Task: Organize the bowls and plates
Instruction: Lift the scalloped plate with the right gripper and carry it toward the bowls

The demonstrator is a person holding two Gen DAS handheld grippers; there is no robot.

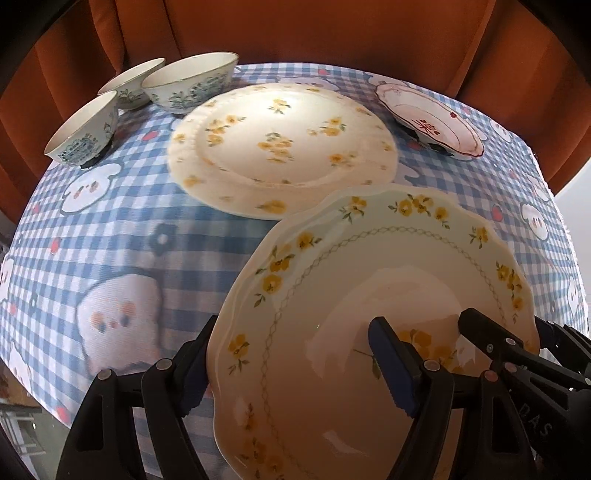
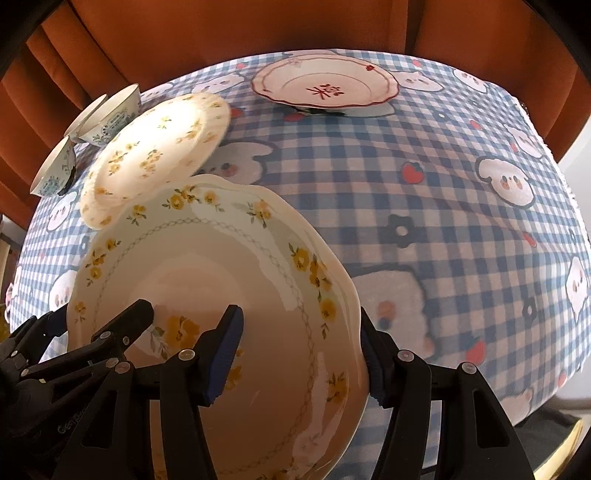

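Note:
A scalloped cream deep plate (image 1: 369, 280) (image 2: 221, 258) with yellow flowers hangs tilted above the checked tablecloth, held from both sides. My left gripper (image 1: 291, 332) is shut on its left rim, one finger inside the plate and one outside. My right gripper (image 2: 299, 317) is shut on its right rim in the same way. Beyond it a flat cream plate (image 1: 282, 147) (image 2: 155, 155) with yellow flowers lies on the table. A red-rimmed plate (image 1: 430, 122) (image 2: 325, 85) rests at the far right. Three blue-patterned bowls (image 1: 192, 83) (image 2: 107, 118) stand at the far left.
The round table (image 1: 110, 229) (image 2: 443, 221) wears a blue checked cloth with cartoon prints. An orange curtain (image 1: 295, 29) hangs right behind its far edge. Bare cloth shows at the near left in the left wrist view and over the right half in the right wrist view.

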